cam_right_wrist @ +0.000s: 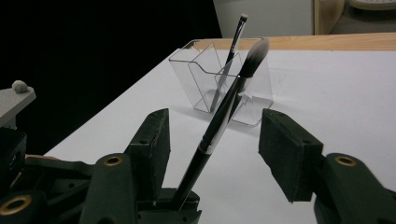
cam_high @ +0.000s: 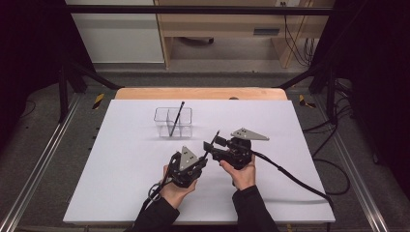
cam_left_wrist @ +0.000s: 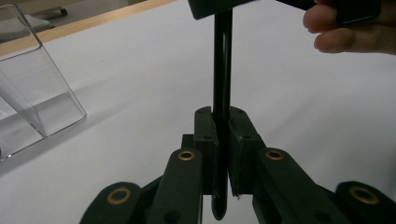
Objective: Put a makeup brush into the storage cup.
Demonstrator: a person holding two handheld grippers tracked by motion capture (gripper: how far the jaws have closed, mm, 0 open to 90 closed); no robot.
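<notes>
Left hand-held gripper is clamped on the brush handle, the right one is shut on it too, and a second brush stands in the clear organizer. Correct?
Not quite: the right hand-held gripper is open, its jaws apart on either side of the brush, as the right gripper view shows. The left hand-held gripper is clamped on the handle, and a second brush stands in the clear organizer.

Grey floor, wooden furniture behind, perhaps a desk; dark surroundings.

no readable text, labels, or signs
</notes>
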